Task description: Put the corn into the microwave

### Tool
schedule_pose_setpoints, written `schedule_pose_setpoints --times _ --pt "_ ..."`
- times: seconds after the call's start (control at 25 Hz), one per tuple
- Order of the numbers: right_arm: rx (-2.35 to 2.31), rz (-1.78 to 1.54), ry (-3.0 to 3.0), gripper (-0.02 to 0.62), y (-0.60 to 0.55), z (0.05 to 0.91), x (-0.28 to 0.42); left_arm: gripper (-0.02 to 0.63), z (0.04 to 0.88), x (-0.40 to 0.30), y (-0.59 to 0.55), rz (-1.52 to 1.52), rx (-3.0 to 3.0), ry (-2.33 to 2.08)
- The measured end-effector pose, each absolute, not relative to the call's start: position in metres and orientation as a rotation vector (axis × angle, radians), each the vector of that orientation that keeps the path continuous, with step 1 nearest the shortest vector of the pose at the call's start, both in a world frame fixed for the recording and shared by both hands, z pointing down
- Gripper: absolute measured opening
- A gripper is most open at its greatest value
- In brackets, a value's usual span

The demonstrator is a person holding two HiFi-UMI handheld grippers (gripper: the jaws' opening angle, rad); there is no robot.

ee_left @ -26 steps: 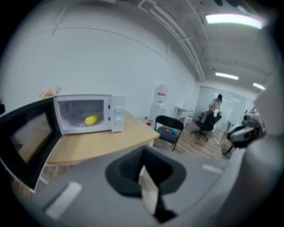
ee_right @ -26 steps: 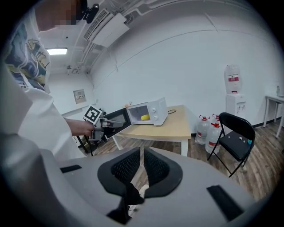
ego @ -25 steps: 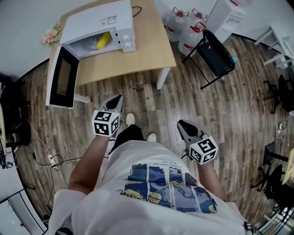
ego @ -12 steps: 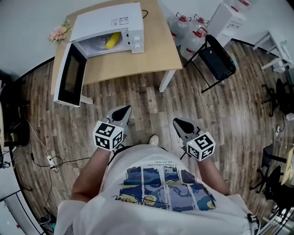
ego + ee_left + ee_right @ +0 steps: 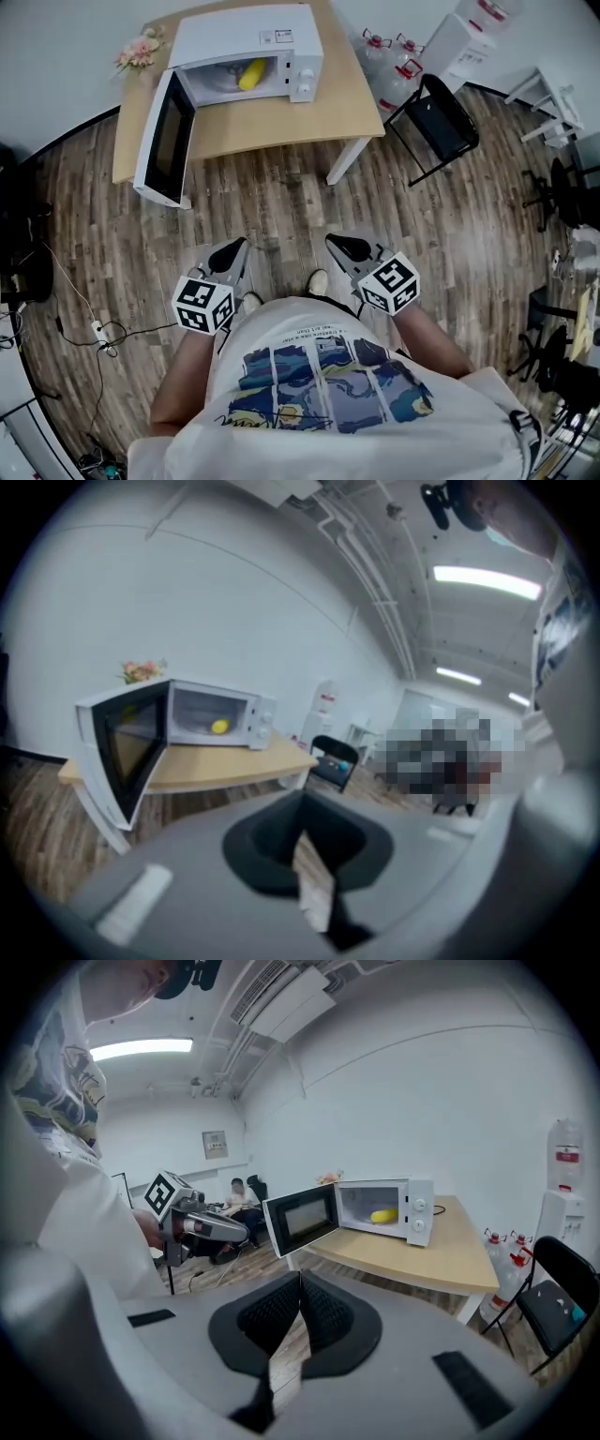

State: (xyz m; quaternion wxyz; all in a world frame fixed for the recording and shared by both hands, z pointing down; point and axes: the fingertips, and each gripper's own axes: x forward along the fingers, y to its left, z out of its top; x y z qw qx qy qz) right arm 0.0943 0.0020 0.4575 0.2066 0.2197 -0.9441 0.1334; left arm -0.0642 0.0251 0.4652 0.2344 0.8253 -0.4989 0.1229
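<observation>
A yellow corn cob (image 5: 251, 73) lies inside the white microwave (image 5: 246, 33), whose door (image 5: 167, 139) hangs wide open toward the left. The corn (image 5: 219, 727) also shows in the left gripper view and the corn (image 5: 383, 1215) in the right gripper view, both far off. My left gripper (image 5: 232, 255) is shut and empty, held close to my body over the floor. My right gripper (image 5: 348, 248) is likewise shut with nothing in it. Both stand well back from the wooden table (image 5: 281, 127).
A black folding chair (image 5: 441, 117) stands right of the table, with water jugs (image 5: 389, 58) behind it. Pink flowers (image 5: 139, 52) sit at the table's back left corner. Cables (image 5: 89, 323) trail on the wooden floor at left. Office chairs (image 5: 562, 192) stand at far right.
Both grippers drew back from the table toward my body, and the table with the microwave now looks farther away. The right gripper's jaws closed fully.
</observation>
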Motion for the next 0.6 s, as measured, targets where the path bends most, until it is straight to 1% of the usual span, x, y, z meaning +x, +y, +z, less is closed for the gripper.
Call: schedule_pose_setpoints --times 0.24,0.6 --pt "0.571 0.325 -2.615 0.011 0.031 0.455 0.043 0.009 0.467 -0.116 0.061 0.293 2.241 -1.407" --pt "0.561 0.303 -2.596 0.011 0.087 0.457 -0.014 0.009 0.465 -0.172 0.115 0.25 2.254 -1.415"
